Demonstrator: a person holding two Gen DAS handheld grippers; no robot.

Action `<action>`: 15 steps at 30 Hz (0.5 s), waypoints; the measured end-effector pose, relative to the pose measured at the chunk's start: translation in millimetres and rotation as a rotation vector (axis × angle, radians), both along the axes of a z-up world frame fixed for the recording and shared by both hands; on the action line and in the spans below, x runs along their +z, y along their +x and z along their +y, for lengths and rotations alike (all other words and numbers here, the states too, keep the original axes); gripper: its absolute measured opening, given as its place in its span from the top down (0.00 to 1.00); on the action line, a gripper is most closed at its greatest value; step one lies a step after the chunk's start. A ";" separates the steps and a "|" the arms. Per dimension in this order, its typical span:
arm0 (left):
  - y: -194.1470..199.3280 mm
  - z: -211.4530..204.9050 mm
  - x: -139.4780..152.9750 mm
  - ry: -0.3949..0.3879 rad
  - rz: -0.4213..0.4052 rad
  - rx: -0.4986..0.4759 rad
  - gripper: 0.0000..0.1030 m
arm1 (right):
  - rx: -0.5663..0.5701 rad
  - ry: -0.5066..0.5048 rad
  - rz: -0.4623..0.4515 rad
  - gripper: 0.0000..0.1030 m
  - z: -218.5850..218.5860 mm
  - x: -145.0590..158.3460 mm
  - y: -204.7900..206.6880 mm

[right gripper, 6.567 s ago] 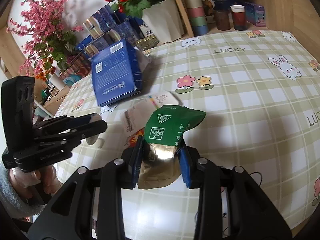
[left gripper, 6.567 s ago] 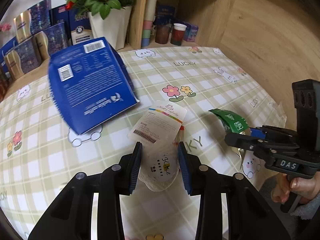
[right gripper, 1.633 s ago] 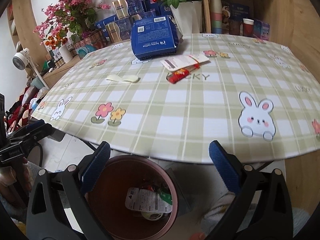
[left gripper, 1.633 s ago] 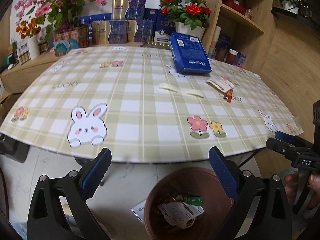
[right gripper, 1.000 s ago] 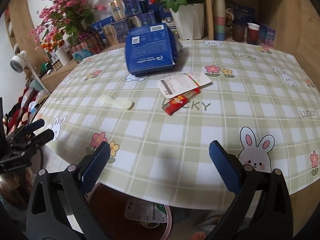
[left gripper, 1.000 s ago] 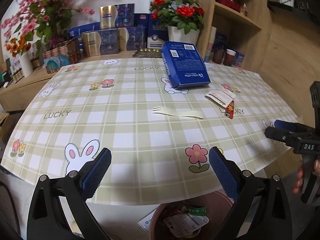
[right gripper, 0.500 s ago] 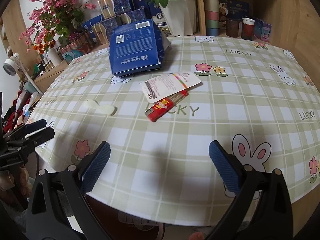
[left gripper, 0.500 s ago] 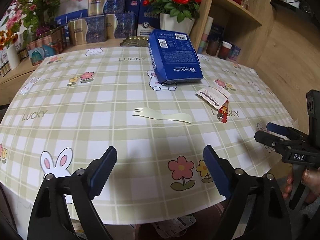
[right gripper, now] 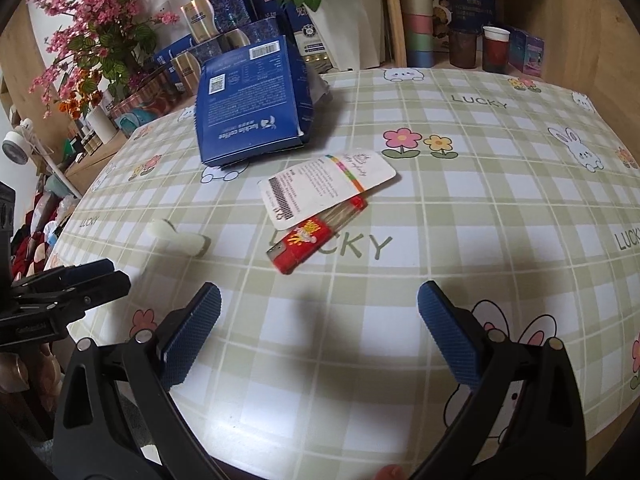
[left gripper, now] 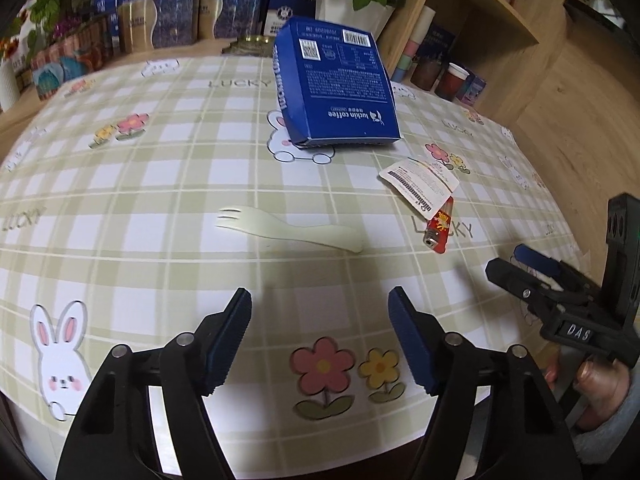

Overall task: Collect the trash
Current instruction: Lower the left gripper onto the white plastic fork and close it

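A cream plastic fork [left gripper: 288, 229] lies flat on the checked tablecloth, a short way ahead of my open, empty left gripper [left gripper: 320, 336]; its handle end also shows in the right wrist view [right gripper: 178, 240]. A white barcode wrapper [right gripper: 326, 188] lies partly over a red packet [right gripper: 312, 240], ahead of my open, empty right gripper [right gripper: 318, 338]. Both also show in the left wrist view, the wrapper [left gripper: 420, 184] and the packet [left gripper: 439, 229]. The right gripper shows at the right of the left wrist view [left gripper: 516, 262]. The left gripper shows at the left of the right wrist view [right gripper: 110, 274].
A blue coffee box [left gripper: 336, 92] lies at the back of the table [left gripper: 140, 208]. Behind it stand a white pot of red roses [right gripper: 340, 16], boxes, pink flowers [right gripper: 92, 28] and a wooden shelf with cups [right gripper: 496, 48]. The table's near edge is just under both grippers.
Both grippers have risen from over the brown bin below the table edge and moved in over the table. The bin has dropped out of view. The left jaws have narrowed a little.
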State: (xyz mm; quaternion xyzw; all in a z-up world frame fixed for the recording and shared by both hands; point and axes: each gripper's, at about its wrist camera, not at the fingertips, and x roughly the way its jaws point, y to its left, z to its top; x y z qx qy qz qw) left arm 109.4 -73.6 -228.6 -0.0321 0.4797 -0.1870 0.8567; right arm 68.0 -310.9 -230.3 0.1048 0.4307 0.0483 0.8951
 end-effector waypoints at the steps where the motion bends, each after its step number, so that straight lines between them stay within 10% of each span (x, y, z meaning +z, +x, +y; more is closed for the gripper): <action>1: 2.8 -2.7 -2.0 -0.012 0.014 0.005 0.34 | -0.003 0.003 0.002 0.06 -1.8 -1.1 0.4; 15: 53.6 -1.1 -21.8 -0.093 0.093 0.171 0.37 | -0.044 0.033 0.013 0.06 -22.5 -11.3 2.7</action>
